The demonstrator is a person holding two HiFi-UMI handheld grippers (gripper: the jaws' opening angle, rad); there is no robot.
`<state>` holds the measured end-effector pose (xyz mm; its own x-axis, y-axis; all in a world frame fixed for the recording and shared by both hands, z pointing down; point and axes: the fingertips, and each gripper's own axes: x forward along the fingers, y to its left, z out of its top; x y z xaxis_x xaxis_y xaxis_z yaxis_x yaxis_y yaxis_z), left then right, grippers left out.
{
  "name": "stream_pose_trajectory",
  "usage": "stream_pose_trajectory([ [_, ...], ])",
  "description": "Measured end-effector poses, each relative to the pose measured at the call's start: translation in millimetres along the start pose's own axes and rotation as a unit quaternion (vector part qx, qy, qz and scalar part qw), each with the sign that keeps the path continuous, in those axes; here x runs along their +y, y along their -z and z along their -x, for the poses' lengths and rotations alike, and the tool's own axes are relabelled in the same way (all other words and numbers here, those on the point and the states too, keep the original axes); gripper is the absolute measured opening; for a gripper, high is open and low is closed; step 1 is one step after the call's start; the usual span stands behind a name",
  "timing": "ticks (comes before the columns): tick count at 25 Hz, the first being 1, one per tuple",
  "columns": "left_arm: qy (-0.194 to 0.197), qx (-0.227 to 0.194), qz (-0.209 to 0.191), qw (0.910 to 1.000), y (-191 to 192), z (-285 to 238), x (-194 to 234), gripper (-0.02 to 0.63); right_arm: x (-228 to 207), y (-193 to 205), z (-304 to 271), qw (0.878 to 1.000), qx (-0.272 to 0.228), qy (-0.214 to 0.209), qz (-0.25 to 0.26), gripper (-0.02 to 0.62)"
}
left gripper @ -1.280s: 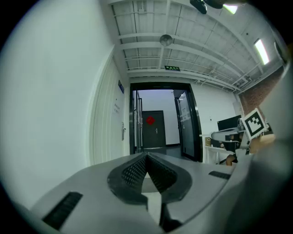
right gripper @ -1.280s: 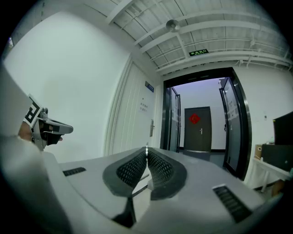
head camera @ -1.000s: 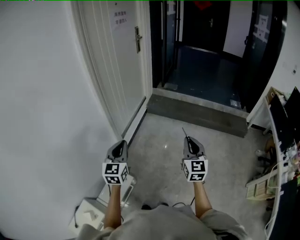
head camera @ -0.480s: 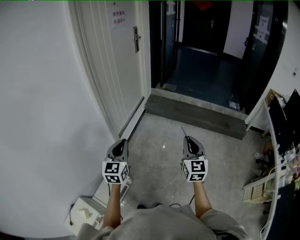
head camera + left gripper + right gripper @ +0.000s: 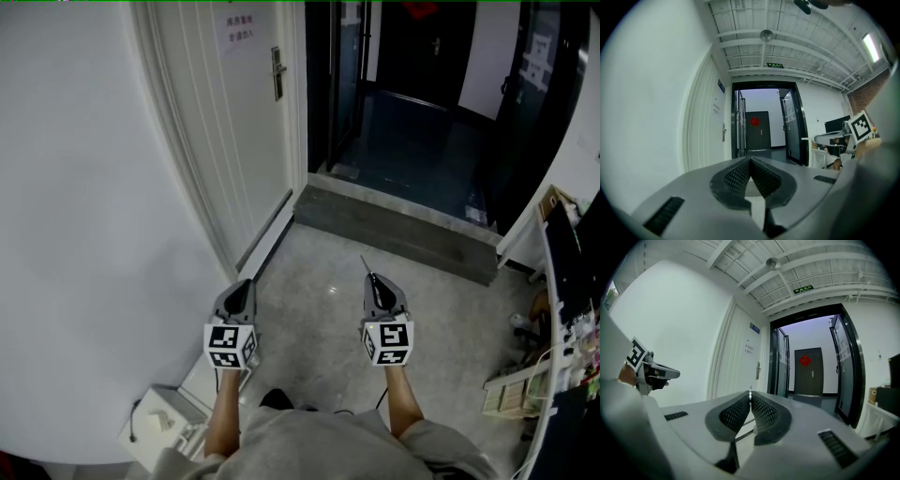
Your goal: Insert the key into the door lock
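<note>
Toward the door (image 5: 246,131) — forearms (image 5: 222,417) level, left hand-held gripper (image 5: 245,285) closed empty, right hand-held gripper (image 5: 372,278) clamping key (image 5: 365,266).

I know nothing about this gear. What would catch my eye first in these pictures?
Two grey grippers with black-and-white marker cubes reach out at the bottom of the head view: the left gripper shut and empty, the right gripper pinching a thin key that pokes forward. Ahead on the left stands a white door with a metal lock plate, and right of it is a dark open doorway.
</note>
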<state>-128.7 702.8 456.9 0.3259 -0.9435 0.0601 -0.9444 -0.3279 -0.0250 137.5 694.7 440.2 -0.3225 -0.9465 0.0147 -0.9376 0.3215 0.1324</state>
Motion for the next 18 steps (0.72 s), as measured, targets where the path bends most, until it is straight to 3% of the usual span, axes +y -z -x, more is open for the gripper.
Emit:
stream_pose_trajectory([
  [9,0.011,0.005,-0.002,0.9999,5.1,-55.5,17.2,0.017,-15.8,10.3,-47.6,1.000,0.004,0.003,0.002,0.029],
  [18,0.037,-0.002,0.009,0.9993,13.8,-162.7,55.3,0.017,-34.1,22.4,-146.5,1.000,0.018,0.016,0.014,0.029],
])
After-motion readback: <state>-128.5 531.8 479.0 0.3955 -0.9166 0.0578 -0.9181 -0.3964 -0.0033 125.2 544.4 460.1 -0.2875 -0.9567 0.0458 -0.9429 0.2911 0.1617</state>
